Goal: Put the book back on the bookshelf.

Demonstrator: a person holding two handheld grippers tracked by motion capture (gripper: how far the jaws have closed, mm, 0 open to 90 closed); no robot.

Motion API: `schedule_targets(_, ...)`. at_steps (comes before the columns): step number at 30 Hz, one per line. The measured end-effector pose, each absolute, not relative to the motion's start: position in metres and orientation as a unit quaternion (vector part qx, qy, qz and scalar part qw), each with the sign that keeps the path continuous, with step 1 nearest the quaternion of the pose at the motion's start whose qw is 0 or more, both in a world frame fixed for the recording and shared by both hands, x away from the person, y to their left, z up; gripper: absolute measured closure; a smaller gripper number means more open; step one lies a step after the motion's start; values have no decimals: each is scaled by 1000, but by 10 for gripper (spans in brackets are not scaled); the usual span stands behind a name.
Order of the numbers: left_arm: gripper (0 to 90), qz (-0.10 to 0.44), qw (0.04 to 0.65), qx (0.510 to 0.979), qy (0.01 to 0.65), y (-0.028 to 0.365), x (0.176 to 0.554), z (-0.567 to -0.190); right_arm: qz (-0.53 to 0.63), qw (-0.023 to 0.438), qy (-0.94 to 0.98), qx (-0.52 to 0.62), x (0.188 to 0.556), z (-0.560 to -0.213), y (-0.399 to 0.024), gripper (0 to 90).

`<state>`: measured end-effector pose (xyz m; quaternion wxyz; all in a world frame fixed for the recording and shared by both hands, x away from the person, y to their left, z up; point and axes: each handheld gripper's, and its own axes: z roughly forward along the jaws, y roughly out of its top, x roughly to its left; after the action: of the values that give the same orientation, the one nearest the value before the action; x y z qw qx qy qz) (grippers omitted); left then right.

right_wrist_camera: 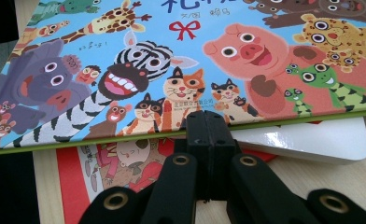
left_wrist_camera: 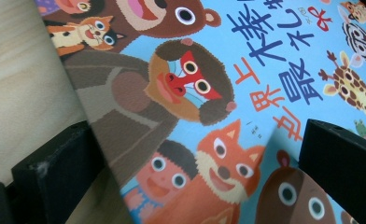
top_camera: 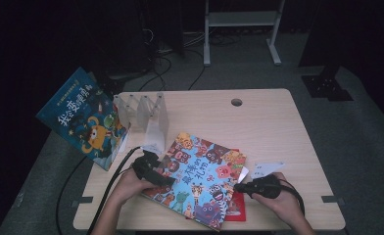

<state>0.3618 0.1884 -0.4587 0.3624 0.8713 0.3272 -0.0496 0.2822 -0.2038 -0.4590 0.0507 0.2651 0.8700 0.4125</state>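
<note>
Left tongs (left_wrist_camera: 181, 154) astride blue animal picture book (top_camera: 200, 178), glossy cartoon cover

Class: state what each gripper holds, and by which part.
The left gripper straddles the animal picture book's left edge, not visibly clamped. The right gripper, shut, touches its near edge, holding nothing.

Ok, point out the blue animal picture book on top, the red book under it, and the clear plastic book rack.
Blue animal picture book (top_camera: 200, 178): high view, cover middle.
Red book (right_wrist_camera: 73, 186): right gripper view, red cover edge.
Clear plastic book rack (top_camera: 148, 110): high view, a divider.
</note>
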Motion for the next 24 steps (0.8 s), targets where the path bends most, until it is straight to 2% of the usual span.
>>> schedule_targets(24, 0, -89, 372, 852, 358, 191, 372, -460, 414, 52, 868, 270, 282, -458, -195, 896)
